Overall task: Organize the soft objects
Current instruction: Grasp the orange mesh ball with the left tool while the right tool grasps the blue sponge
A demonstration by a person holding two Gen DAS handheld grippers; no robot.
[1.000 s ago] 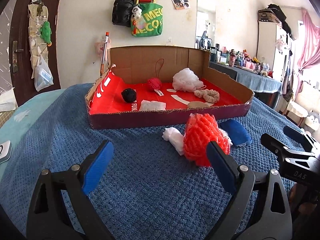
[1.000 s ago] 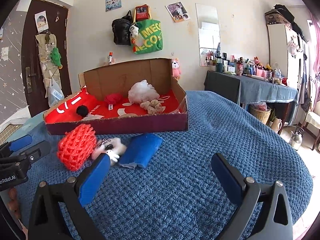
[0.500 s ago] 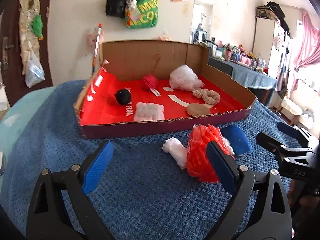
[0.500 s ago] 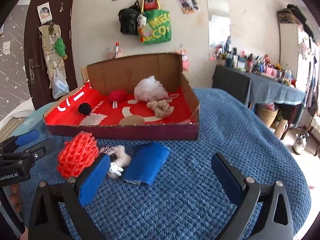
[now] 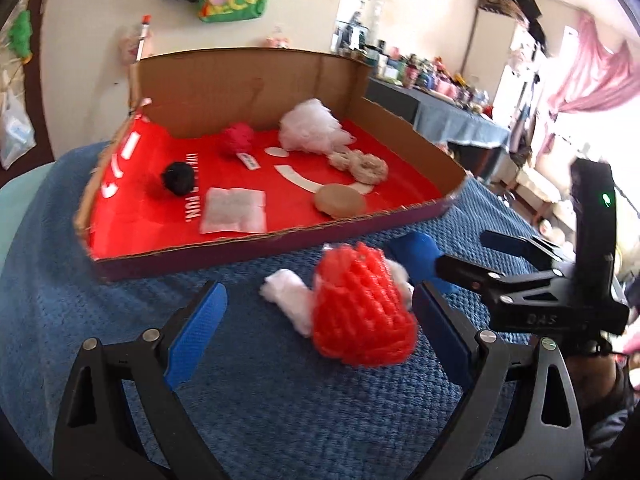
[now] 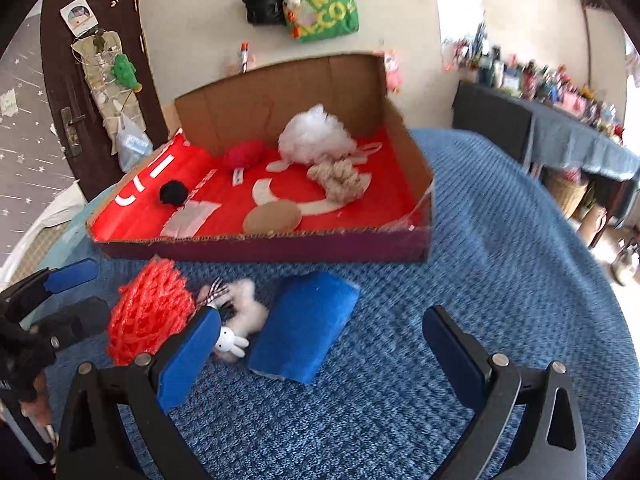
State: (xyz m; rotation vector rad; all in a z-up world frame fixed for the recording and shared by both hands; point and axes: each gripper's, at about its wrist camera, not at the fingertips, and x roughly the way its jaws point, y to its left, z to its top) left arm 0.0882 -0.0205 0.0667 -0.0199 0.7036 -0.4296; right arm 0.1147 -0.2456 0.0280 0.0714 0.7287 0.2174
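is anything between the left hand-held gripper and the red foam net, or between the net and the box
Nothing visible blocks the open left hand-held gripper from the red foam net, which lies just ahead of its fingers. A white fluffy piece touches the net's left side. On the way to the cardboard box, only the low front wall has to be cleared.

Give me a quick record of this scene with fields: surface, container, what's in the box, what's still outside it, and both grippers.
surface: blue textured blanket
container: open cardboard box, red lining
inside box: white pouf, beige scrunchie, tan round pad, pink ball, black pompom, clear packet
outside box: red mesh sponge, white bunny toy, blue cloth
left gripper: open, empty
right gripper: open, empty
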